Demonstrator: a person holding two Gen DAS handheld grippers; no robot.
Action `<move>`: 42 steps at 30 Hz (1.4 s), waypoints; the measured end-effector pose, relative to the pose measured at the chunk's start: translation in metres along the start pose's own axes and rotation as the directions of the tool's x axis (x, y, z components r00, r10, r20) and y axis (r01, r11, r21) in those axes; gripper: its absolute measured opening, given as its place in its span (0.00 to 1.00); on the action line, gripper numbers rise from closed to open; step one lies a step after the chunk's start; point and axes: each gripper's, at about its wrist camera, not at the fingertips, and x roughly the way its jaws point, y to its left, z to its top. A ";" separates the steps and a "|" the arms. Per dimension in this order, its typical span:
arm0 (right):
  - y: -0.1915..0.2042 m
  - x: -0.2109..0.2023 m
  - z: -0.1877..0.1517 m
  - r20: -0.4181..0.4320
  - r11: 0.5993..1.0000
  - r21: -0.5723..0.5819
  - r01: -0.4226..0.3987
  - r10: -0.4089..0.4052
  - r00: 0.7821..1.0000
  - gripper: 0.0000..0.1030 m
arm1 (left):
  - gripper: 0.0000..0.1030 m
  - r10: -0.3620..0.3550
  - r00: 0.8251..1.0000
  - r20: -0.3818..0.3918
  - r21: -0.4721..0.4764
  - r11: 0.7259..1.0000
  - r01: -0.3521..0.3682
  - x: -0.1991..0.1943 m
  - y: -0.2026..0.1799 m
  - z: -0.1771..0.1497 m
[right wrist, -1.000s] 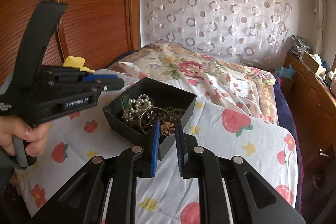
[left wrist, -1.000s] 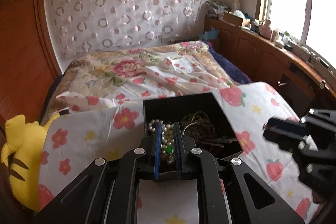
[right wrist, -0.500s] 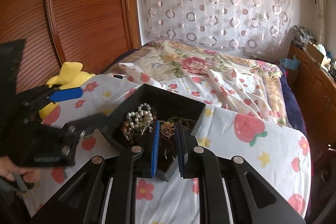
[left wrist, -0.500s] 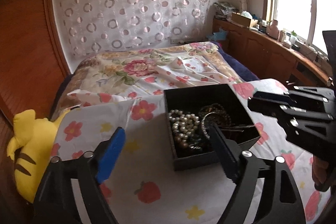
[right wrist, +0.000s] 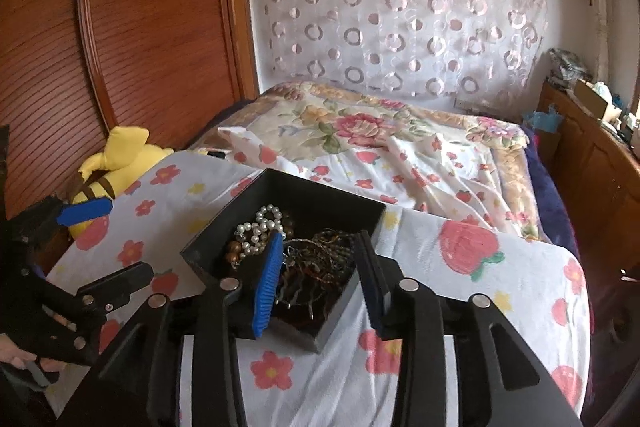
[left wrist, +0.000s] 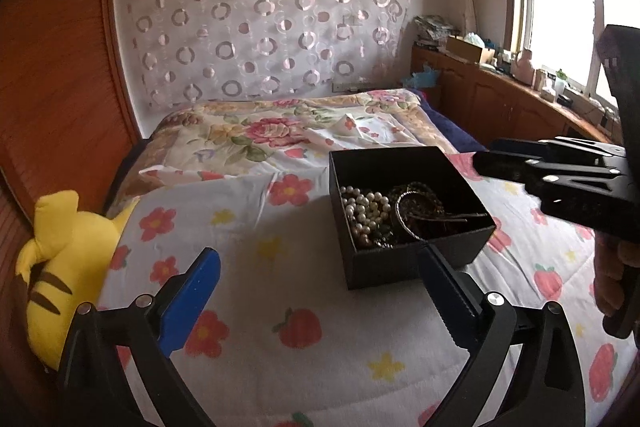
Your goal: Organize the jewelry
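Left gripper (left wrist: 320,291): jaws spread wide, having just been opening — nothing between them, only the flowered quilt (left wrist: 248,227) below. The black jewelry box (left wrist: 412,255) sits on the quilt ahead of this gripper and a little to its right, the near wall just beyond the right fingertip; not touching, as far as the left wrist view shows.

Right gripper (right wrist: 320,255): jaws part-way apart, also just been opening. Both fingertips reach over the box's near corner, above the tangle of chains and bangles (right wrist: 316,263). Nothing is pinched; the pads press on no item.

Box contents: pearl strand (right wrist: 260,227) lies ahead and left of the right gripper's left fingertip, beside brown beads (right wrist: 234,251). The darker bracelets fill the side straight ahead of that gripper.

In the right wrist view the left gripper shows at the lower left, clear of the box. A hand (left wrist: 612,279) holds the right gripper's handle.

Yellow plush toy (left wrist: 60,267) lies far left of the left gripper, at the quilt's edge against the wooden wardrobe (right wrist: 140,27).
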 end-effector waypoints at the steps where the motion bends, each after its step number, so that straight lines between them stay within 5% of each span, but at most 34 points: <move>1: 0.000 -0.006 -0.001 0.012 1.000 0.007 0.001 -0.001 1.000 0.50 | 0.93 -0.002 1.000 0.004 -0.007 1.000 0.002 -0.003 0.000 -0.003; 14: 0.019 -0.101 -0.055 0.177 0.997 0.032 0.069 -0.074 0.982 0.97 | 0.93 0.024 0.996 0.084 -0.017 1.000 -0.023 -0.063 -0.020 -0.033; 28: 0.030 -0.162 -0.116 0.208 0.985 0.139 0.102 -0.130 0.970 0.98 | 0.93 0.034 0.992 0.119 -0.068 0.997 -0.026 -0.122 -0.029 -0.064; 42: 0.040 -0.164 -0.126 0.220 0.982 0.124 0.140 -0.164 0.961 0.98 | 0.93 0.050 0.988 0.146 -0.035 0.998 -0.045 -0.147 -0.042 -0.079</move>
